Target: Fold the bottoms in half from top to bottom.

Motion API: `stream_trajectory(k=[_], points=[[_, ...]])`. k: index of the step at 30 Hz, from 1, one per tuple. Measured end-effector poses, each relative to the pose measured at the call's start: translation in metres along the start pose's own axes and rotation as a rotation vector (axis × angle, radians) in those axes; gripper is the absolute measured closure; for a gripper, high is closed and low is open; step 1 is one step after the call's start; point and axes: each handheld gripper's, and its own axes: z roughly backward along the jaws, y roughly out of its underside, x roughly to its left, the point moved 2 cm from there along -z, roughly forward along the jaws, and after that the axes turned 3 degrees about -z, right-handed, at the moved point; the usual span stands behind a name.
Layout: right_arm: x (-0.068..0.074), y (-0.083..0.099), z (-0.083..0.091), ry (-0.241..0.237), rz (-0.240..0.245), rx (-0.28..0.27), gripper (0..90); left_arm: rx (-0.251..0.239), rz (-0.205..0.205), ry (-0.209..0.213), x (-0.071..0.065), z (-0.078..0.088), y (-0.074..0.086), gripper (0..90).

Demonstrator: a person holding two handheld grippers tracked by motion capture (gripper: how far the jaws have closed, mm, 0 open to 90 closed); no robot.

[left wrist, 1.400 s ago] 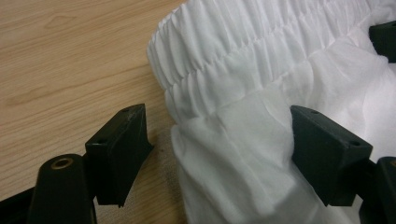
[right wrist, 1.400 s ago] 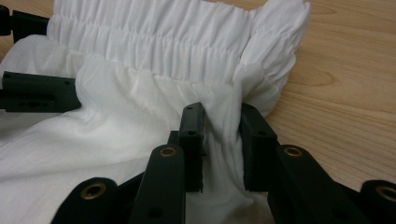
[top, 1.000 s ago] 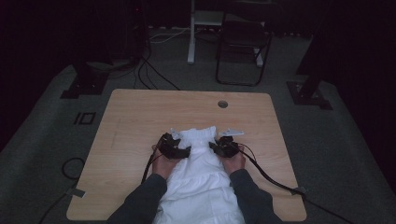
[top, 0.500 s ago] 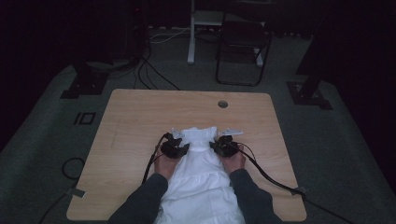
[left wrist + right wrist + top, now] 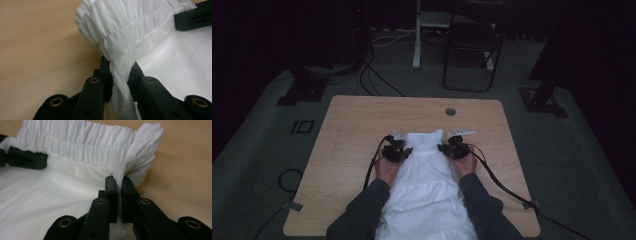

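Observation:
A white gathered garment (image 5: 426, 180) lies on the wooden table (image 5: 352, 125), its elastic waistband (image 5: 424, 136) at the far end and its lower part hanging over the near edge between the person's forearms. My left gripper (image 5: 404, 150) is shut on the waistband's left side; a twisted bunch of white cloth (image 5: 120, 72) runs between its jaws. My right gripper (image 5: 443, 148) is shut on the right side, pinching a thin fold (image 5: 119, 180) just below the ruffled corner (image 5: 147, 145). The other gripper's jaw tips show across the cloth (image 5: 25, 157) (image 5: 192, 18).
A round cable hole (image 5: 450, 111) sits in the table near its far edge. Black cables (image 5: 497, 175) trail from both grippers over the tabletop. A chair (image 5: 472, 45) and stand bases (image 5: 542, 97) are on the dark carpet beyond the table.
Both grippers have slid a little toward the person with the waistband held between them; the garment has shifted slightly nearer the table's front edge.

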Motion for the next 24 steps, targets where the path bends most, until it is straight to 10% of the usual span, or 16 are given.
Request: stream_trajectory(k=[8, 14, 24], points=[[0.001, -0.07, 0.028, 0.026, 0.055, -0.111, 86.2, -0.145, -0.073, -0.059, 0.017, 0.044, -0.083, 80.3], [0.015, -0.142, 0.082, 0.07, 0.1, -0.329, 86.1, -0.292, -0.097, -0.081, 0.019, 0.09, -0.141, 80.3], [0.038, -0.118, 0.111, 0.007, 0.19, -0.281, 85.9, -0.28, -0.139, -0.016, 0.001, 0.118, -0.111, 80.2]])
